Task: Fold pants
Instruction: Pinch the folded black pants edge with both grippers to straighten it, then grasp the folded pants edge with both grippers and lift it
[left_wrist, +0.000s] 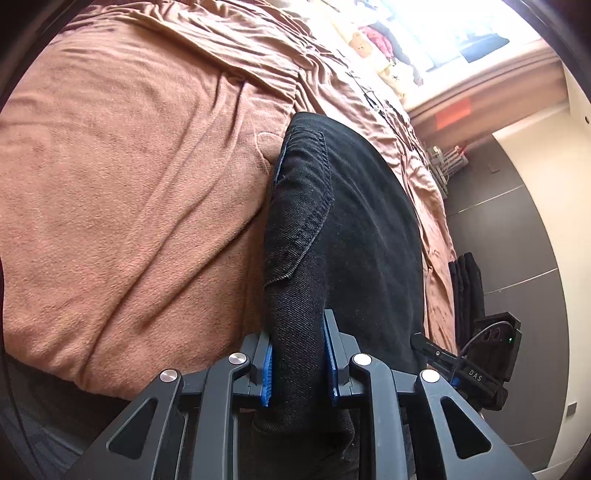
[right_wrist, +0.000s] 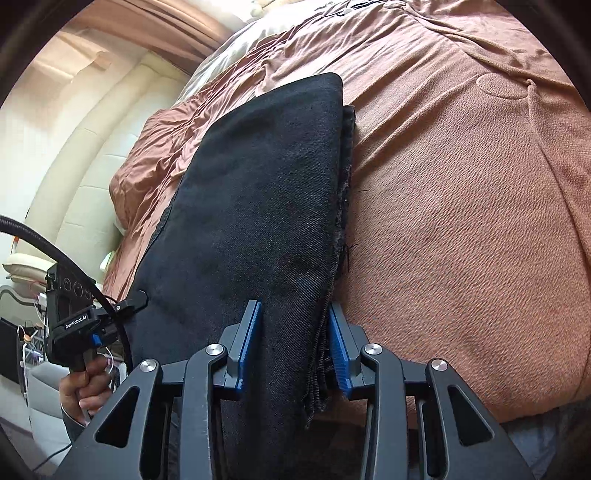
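The black denim pants (left_wrist: 343, 229) lie folded over on a brown blanket (left_wrist: 129, 184) on a bed. My left gripper (left_wrist: 299, 354) is shut on the pants at the pocket and waist end, thick cloth bunched between its blue pads. My right gripper (right_wrist: 295, 347) is shut on the pants (right_wrist: 258, 206) at the frayed hem end, several layers between its pads. Each gripper shows in the other's view: the right one (left_wrist: 487, 354) at the pants' right edge, the left one (right_wrist: 85, 325) at their left edge, held by a hand (right_wrist: 85, 387).
The brown blanket (right_wrist: 461, 221) spreads wrinkled over the whole bed. Dark floor tiles (left_wrist: 517, 240) and a folded black item (left_wrist: 467, 295) lie past the bed's right edge. A cream padded headboard (right_wrist: 92, 166) and a window (left_wrist: 443, 33) stand beyond.
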